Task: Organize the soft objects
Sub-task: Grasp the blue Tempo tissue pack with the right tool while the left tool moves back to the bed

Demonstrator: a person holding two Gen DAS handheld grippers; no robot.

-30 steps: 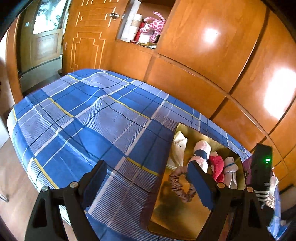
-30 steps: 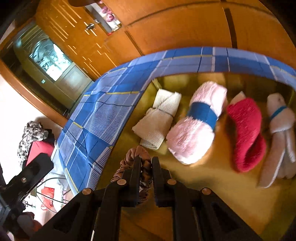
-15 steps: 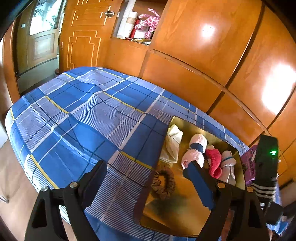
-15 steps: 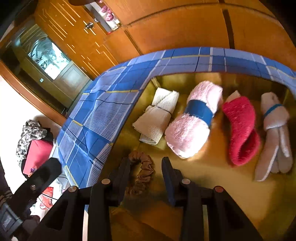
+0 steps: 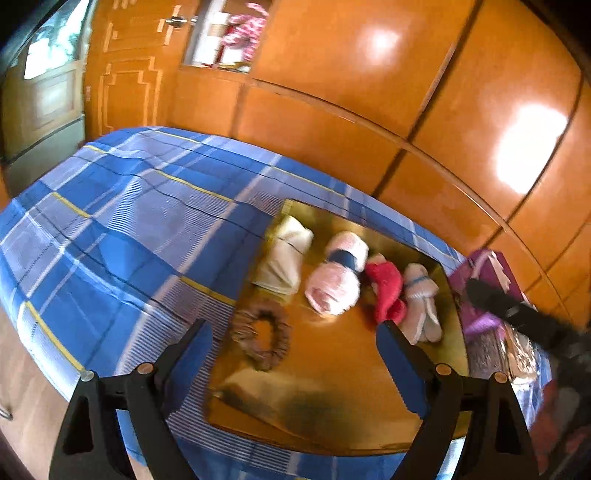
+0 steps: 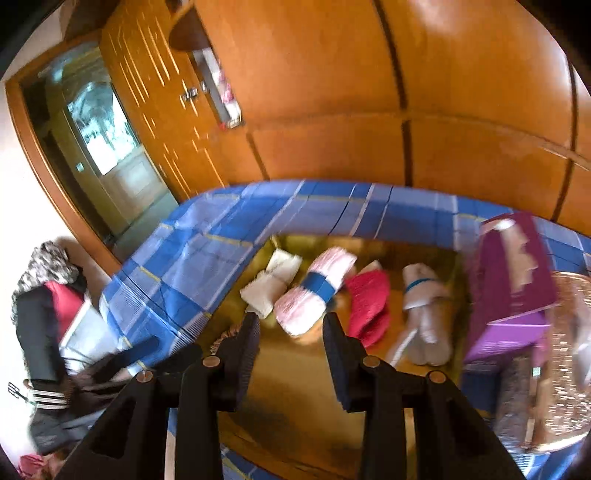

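A gold tray (image 5: 354, 373) lies on the blue plaid bed. On it lie a brown scrunchie (image 5: 263, 339), a cream folded cloth (image 5: 282, 254), a pink towel roll with a blue band (image 5: 338, 273), a red cloth (image 5: 386, 291) and a white rolled cloth (image 5: 421, 302). My left gripper (image 5: 293, 365) is open and empty above the tray's near end. My right gripper (image 6: 290, 343) is open and empty, raised above the tray (image 6: 295, 387). Beyond it lie the cream cloth (image 6: 271, 288), pink roll (image 6: 316, 291), red cloth (image 6: 369, 306) and white cloth (image 6: 424, 310). The scrunchie (image 6: 225, 338) peeks out beside the right gripper's left finger.
A purple box (image 6: 513, 280) and a sparkly item (image 6: 569, 354) sit right of the tray. Wooden wardrobe panels (image 5: 369, 74) rise behind the bed, with a shelf nook holding a pink plush toy (image 5: 243, 31). The blue plaid bedspread (image 5: 122, 229) spreads left.
My right gripper opened, released the scrunchie onto the tray and pulled back upward. My left gripper swung right, over the tray.
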